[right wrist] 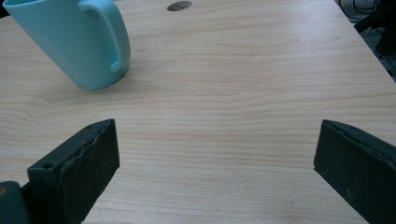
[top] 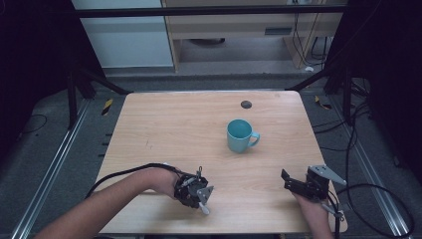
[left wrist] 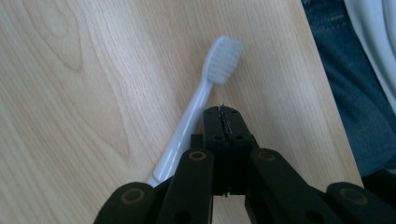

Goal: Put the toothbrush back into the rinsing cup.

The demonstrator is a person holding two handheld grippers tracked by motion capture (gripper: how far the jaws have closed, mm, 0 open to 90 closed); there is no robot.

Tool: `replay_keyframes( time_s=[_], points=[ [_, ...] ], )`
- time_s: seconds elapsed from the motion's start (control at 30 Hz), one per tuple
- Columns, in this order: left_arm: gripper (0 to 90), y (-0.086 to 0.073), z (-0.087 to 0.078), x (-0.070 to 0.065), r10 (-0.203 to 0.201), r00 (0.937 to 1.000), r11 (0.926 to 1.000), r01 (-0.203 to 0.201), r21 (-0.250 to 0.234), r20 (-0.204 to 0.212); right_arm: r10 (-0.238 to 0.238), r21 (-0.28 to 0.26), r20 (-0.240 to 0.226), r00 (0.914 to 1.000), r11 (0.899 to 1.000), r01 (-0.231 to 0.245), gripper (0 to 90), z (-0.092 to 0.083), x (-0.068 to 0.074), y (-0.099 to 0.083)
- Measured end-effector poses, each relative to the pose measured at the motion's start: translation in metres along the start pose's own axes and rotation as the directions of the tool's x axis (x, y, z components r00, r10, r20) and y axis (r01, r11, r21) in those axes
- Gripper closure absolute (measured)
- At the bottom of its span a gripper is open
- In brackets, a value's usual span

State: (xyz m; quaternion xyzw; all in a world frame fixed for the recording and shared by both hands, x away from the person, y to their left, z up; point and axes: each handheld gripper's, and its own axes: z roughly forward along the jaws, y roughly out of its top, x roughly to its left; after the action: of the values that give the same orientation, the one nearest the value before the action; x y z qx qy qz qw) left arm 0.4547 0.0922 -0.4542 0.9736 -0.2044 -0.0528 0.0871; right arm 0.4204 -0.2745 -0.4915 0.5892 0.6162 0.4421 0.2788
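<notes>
Left tongs (left wrist: 223, 122) are fully closed, pads pressed together with nothing between them; the white toothbrush (left wrist: 196, 112) lies flat on the desk (top: 164, 129) just beside them, its handle running under the tongs' left linkage and the bristle head pointing away, near the desk's front edge. So as I read it, no grab yet: the pads meet next to the handle, not on it. In the high view the left tongs (top: 201, 201) sit over the toothbrush (top: 204, 209), which is well apart from the teal mug (top: 240, 135), toward the front-left of it. The mug stands upright mid-desk, handle turned to its right, looks empty from above. Right tongs (right wrist: 215, 149) are spread wide, holding nothing, parked front-right of the mug and aimed past its handle side (right wrist: 79, 42); in the high view the right tongs (top: 293, 184) are well clear of the mug. Small dark disc (top: 246, 104) sits behind the mug, untouched. Status, my judgement: likely goal is toothbrush into the mug, and it's at the very start. Left to do: reopen, straddle the handle, close on it, lift, carry to the mug, drop in.
</notes>
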Motion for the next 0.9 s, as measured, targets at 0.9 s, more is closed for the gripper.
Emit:
replay_keyframes(
  time_s=[0.9],
  points=[
    [87.7,-0.010,0.005,0.056,-0.269,0.9430,0.9625,0.255,-0.092,-0.196,-0.003,0.000,-0.004,1.0000,1.000,0.003,0.6,0.001,0.000,0.001]
  ],
)
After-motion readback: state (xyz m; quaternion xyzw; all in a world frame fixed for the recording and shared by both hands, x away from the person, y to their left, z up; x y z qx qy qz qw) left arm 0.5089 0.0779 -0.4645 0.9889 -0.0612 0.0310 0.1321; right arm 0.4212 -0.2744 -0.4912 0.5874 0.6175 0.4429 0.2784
